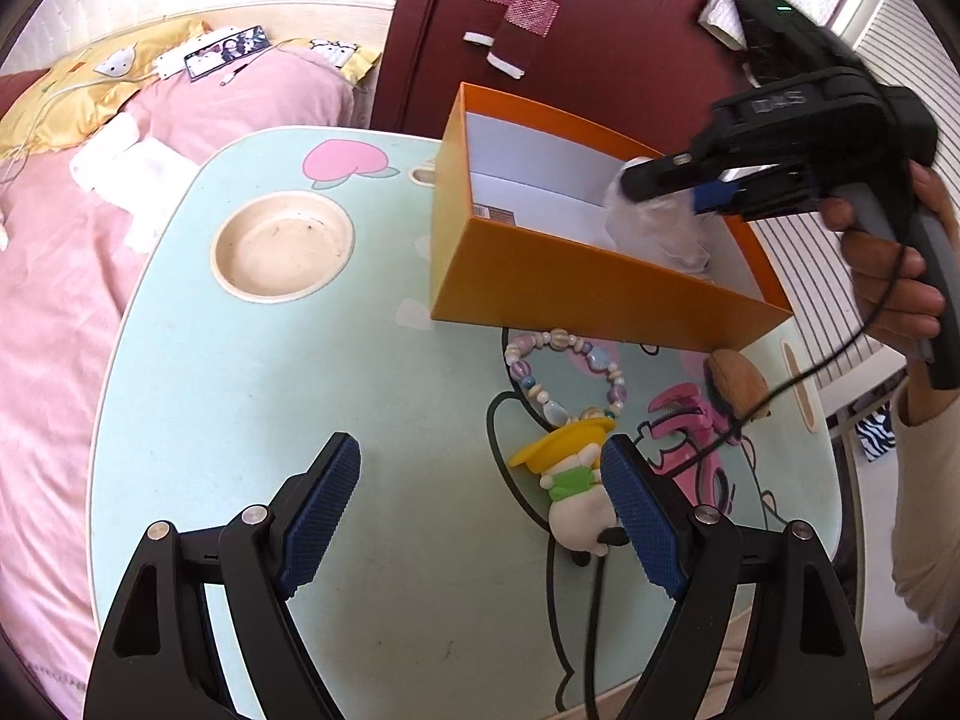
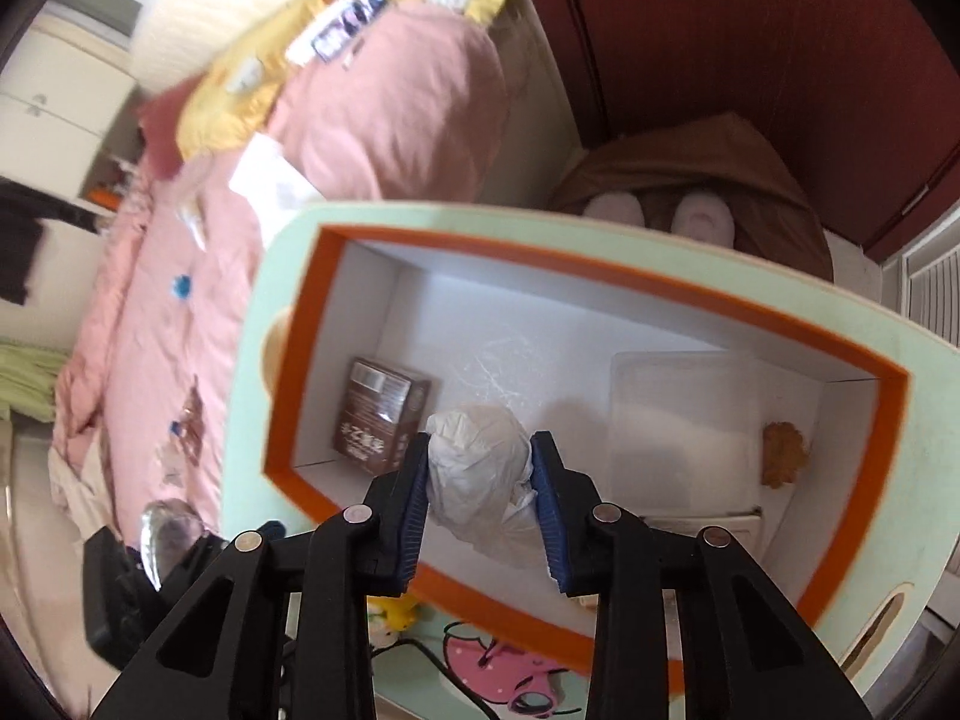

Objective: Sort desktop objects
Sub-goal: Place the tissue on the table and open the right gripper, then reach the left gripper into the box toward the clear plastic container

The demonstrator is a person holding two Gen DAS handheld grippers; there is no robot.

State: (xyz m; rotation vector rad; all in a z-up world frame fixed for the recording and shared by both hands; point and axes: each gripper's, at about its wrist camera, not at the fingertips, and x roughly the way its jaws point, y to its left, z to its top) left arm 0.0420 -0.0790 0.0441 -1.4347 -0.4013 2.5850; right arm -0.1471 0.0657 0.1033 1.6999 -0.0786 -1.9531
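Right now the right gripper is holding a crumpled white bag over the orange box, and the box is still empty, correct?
Not quite. The right gripper does hold the crumpled white bag over the orange box, but the box isn't empty: the right wrist view shows a brown carton and a clear plastic container inside.

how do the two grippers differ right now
The left gripper stands wide open with nothing between its pads, low over the table. The right gripper pinches a crumpled plastic bag above the orange box. Both have black frames and blue pads.
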